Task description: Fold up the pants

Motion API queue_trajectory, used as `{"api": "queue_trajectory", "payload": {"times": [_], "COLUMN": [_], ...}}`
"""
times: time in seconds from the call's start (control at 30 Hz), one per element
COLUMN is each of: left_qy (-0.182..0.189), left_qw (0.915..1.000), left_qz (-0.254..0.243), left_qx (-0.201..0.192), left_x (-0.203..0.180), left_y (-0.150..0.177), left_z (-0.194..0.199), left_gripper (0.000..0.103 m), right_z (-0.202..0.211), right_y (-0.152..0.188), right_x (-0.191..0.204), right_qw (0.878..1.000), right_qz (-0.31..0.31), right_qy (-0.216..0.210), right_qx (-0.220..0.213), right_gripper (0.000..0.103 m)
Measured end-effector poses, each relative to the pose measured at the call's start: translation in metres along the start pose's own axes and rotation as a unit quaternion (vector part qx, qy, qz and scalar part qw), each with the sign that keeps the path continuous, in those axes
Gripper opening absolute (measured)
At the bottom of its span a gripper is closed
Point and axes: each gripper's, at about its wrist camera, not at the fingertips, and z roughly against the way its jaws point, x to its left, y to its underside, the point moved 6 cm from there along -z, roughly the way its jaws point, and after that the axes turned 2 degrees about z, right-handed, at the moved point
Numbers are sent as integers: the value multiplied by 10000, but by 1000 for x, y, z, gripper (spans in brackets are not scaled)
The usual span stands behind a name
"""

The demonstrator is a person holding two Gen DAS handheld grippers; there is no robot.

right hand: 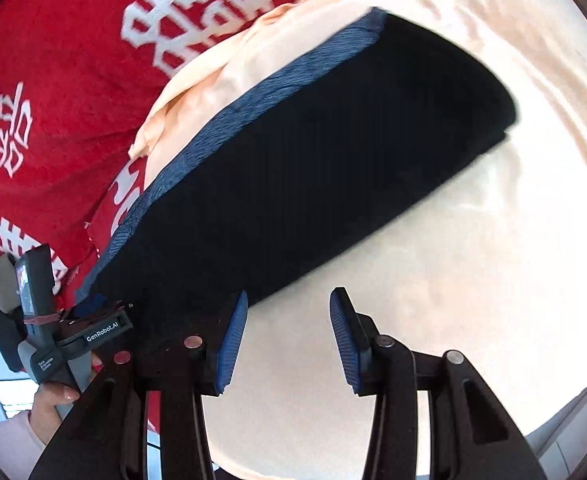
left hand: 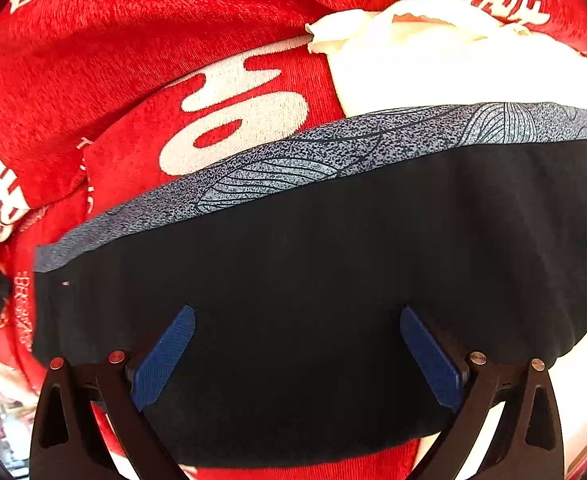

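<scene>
The folded dark pants [left hand: 313, 280] lie on a red blanket [left hand: 133, 60] and cream cloth [right hand: 433, 260], long axis running left to right, patterned waistband on the far edge. Left gripper [left hand: 297, 360] spread wide over them; right gripper [right hand: 289, 340] open, empty.

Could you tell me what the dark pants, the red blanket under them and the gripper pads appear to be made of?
The pants look like matte dark knit fabric, probably cotton or a blend, with a speckled grey printed waistband. The red blanket seems a fuzzy fleece or plush: brushed nap, white woven-looking characters. The left gripper pads look like blue ribbed rubber or plastic.
</scene>
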Motion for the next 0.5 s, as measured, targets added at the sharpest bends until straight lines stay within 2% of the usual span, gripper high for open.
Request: {"api": "queue_trajectory", "payload": {"times": [0.13,0.27,0.4,0.5], "left_qy": [158,335,654,802], "left_qw": [9999,9994,9977,9965], "left_qz": [-4,-124,-129,-47], "left_qx": [56,-22,-155,-227], "left_x": [-12,-44,-83,-104], "left_y": [2,1,-5,-12], "left_z": [10,27,41,39], "left_gripper": [103,103,103,103], "right_z": [16,25,32,35], "right_y": [-7,-12,-19,-28], "right_x": [-25,-47,-68,-91], "right_qw": [9997,9984,9924,9819], "right_qz": [-189,-431,-854,-1274], "right_qy": [-138,-336,-817,-1209], "right_qx": [-54,-107,-347,-704], "right_gripper": [47,47,47,47]}}
